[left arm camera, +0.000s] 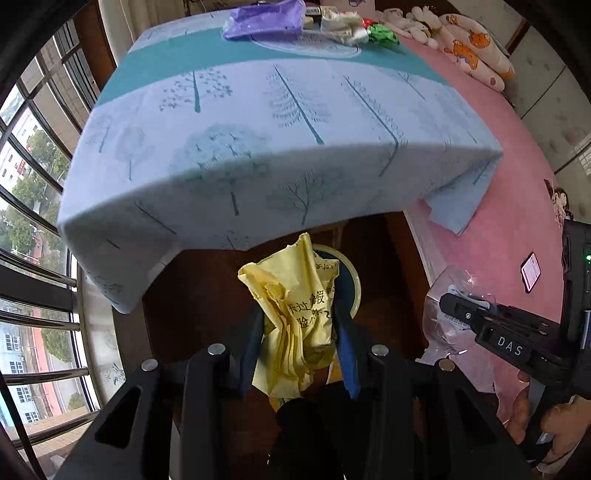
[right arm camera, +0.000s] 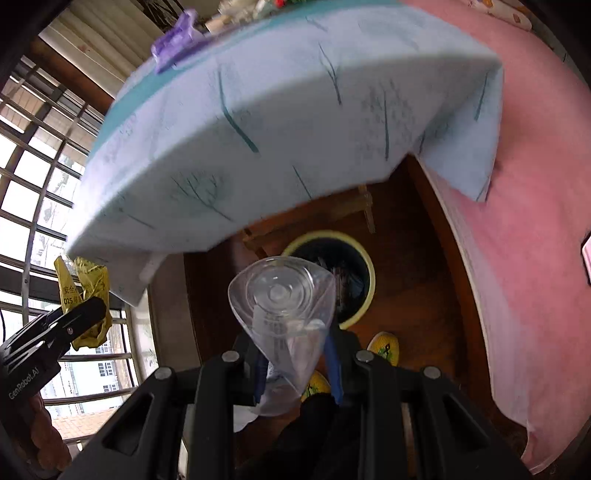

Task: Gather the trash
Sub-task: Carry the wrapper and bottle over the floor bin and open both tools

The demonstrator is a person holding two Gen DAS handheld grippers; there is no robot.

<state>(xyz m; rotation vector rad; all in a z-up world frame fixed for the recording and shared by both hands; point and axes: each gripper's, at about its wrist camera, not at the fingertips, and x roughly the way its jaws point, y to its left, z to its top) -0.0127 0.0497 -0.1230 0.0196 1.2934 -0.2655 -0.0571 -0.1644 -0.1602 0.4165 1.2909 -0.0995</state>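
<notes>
The yellow wrapper (left arm camera: 295, 314) is pinched in the left gripper (left arm camera: 299, 332), the one clear plastic cup (right arm camera: 284, 317) in the right gripper (right arm camera: 295, 362), both above the single bin (right arm camera: 364, 273) on the floor below the table's near edge (left arm camera: 258, 177). Best to centre each over the rim before letting go. Several more scraps (left arm camera: 343, 26) wait at the far edge.

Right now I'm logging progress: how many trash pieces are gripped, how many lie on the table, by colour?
Gripped yellow wrapper: 1
Gripped clear plastic cup: 1
Table, purple bag: 1
Table, white wrapper: 1
Table, green wrapper: 1
Total: 5
</notes>
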